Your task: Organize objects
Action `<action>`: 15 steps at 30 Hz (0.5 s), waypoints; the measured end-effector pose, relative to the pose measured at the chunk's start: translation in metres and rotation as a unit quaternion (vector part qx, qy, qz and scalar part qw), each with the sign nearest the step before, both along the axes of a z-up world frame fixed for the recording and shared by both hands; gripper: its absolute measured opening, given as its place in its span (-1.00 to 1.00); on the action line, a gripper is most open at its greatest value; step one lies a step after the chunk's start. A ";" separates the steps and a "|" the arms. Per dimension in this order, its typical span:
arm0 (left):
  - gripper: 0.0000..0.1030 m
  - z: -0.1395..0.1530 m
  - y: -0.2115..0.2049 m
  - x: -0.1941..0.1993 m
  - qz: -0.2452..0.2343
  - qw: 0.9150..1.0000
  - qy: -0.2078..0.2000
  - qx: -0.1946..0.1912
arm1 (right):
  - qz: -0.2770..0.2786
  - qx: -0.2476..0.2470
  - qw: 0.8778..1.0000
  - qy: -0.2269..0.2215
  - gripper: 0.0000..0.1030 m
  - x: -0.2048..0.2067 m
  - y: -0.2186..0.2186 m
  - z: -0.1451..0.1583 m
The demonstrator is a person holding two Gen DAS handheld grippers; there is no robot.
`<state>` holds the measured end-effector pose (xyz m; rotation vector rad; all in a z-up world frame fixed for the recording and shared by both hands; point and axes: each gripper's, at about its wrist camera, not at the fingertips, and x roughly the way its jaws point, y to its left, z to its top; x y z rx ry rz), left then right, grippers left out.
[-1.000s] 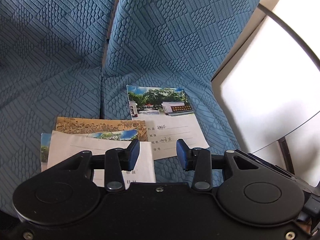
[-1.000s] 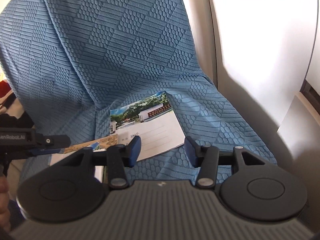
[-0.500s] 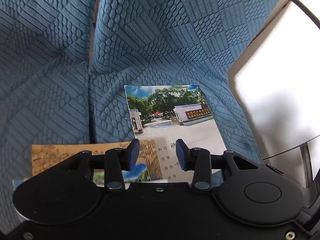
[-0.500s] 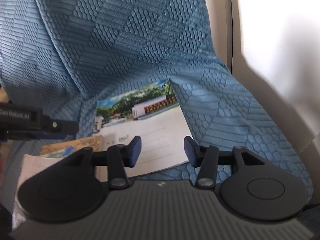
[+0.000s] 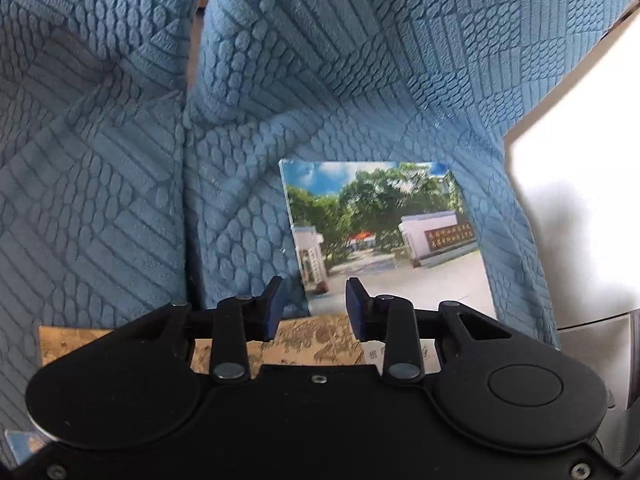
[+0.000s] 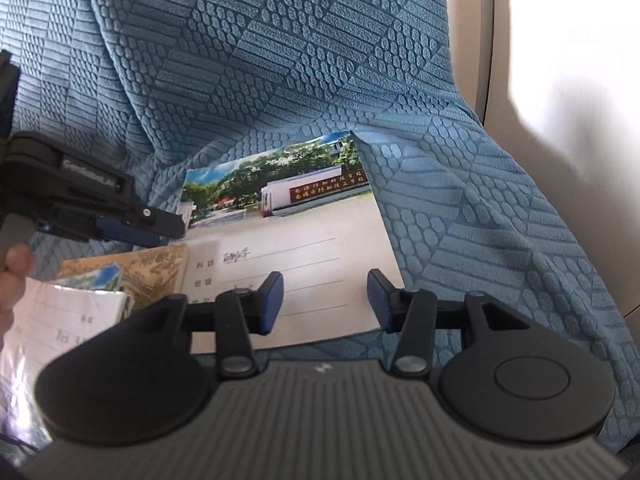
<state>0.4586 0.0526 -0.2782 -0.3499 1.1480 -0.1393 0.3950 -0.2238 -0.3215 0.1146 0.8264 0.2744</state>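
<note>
**Both claws brought down low over the notebooks on the couch**

Since a second ago both claws have been lowered toward the booklets, so the photo-cover notebook (image 5: 392,240) now fills much more of the left view. It is lying flat on the blue textured cover (image 5: 120,200), its far edge tucked up against the backrest fold, right of the other booklets.

The left claw (image 5: 314,306) is being narrowed, jaws closing, with nothing gripped between them; only the near left corner of the notebook and the brown patterned booklet (image 5: 312,340) can be seen through the gap. From the right view, that claw (image 6: 160,226) is held just over the notebook's left edge, probably so the edge can be pinched, though contact can't really be judged from here.

The right claw (image 6: 325,300) is kept about half open and empty, hovering above the notebook's near edge. A white-covered booklet (image 6: 60,320) is lying on the brown one at the left, so the pile looks unsorted as yet.
</note>
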 end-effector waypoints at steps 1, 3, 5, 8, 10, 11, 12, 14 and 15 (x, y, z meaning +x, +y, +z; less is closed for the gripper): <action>-0.40 0.000 0.000 0.001 0.000 1.000 0.000 -0.003 | 0.001 -0.001 1.000 -0.001 -0.05 0.000 0.000 0.000; -0.41 -0.001 -0.002 0.003 -0.008 1.000 -0.002 -0.005 | 0.001 -0.002 1.000 -0.003 -0.05 0.001 0.001 0.000; -0.41 -0.001 -0.005 0.008 -0.021 1.000 -0.002 -0.006 | 0.001 -0.001 1.000 -0.005 -0.05 0.002 0.001 0.000; -0.33 -0.001 -0.004 0.014 -0.026 0.999 0.008 -0.020 | 0.003 -0.001 1.000 -0.008 -0.05 0.002 0.001 0.000; -0.33 -0.003 0.002 0.016 -0.017 0.999 0.014 -0.046 | 0.000 0.001 1.000 -0.007 -0.04 0.003 0.002 0.001; -0.33 -0.005 0.007 0.016 -0.011 0.998 0.019 -0.061 | -0.001 0.003 1.000 -0.006 -0.03 0.003 0.002 0.001; -0.33 -0.006 0.012 0.017 -0.006 0.997 0.024 -0.076 | -0.002 0.005 1.000 -0.006 -0.03 0.004 0.002 0.001; -0.33 -0.009 0.020 0.018 -0.002 0.995 0.028 -0.099 | -0.003 0.008 1.000 -0.006 -0.03 0.004 0.001 0.001; -0.33 -0.010 0.023 0.018 -0.003 0.994 0.028 -0.108 | -0.003 0.009 1.000 -0.006 -0.03 0.004 0.001 0.001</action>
